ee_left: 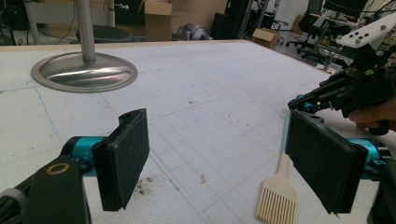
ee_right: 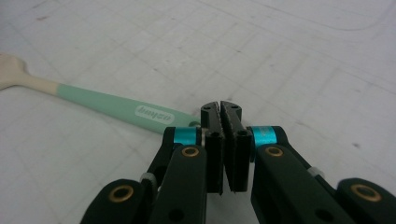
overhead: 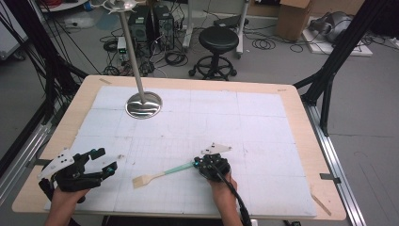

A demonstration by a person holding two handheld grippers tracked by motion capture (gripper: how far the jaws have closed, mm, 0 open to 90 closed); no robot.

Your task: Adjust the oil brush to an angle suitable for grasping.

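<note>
Because the right gripper has its jaws pressed together with nothing between them, and sits just at the end of the brush's green handle rather than around it, the likeliest slip is that any further nudge skids the brush over the white mat or spins it about its bristle end. That would send the handle out of line for a later pick. The brush lies flat near the table's 6 o'clock edge, bristles pointing toward 8 o'clock, where the left gripper waits with its jaws wide apart and empty. If that one closes from there, I judge it would meet air or clip only the bristle tips. The steel stand base at 11 o'clock is well apart and no hazard. From the right gripper view it is plain that the handle tip ends beside the left jaw, at roughly 9 o'clock of the closed pair, which the high view cannot settle. Meanwhile the left gripper view gives the cream bristles lying on the mat and dark crumbs scattered nearby.
</note>
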